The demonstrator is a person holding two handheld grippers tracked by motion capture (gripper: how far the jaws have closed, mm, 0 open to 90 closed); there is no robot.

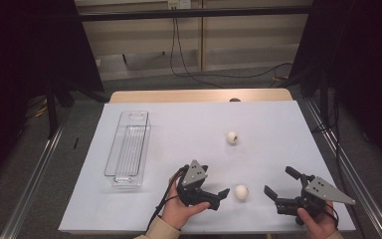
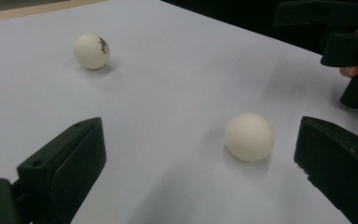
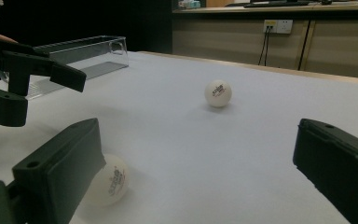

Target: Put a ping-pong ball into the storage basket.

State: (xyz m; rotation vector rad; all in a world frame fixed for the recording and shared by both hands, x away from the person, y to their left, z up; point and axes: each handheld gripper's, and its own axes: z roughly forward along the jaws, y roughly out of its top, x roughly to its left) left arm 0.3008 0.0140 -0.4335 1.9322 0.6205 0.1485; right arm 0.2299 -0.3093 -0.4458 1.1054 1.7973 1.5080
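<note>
Near ball (image 1: 241,192) low and centre in the high view, on the white sheet between left gripper (image 1: 220,197) and right gripper (image 1: 273,195), both spread open.

Probably very light, hard, smooth, quick to roll: best pinched across the widest middle, gently.

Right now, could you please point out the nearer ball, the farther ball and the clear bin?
nearer ball (image 1: 241,192), high view, its top.
farther ball (image 1: 232,138), high view, its middle.
clear bin (image 1: 118,150), high view, left wall.
</note>
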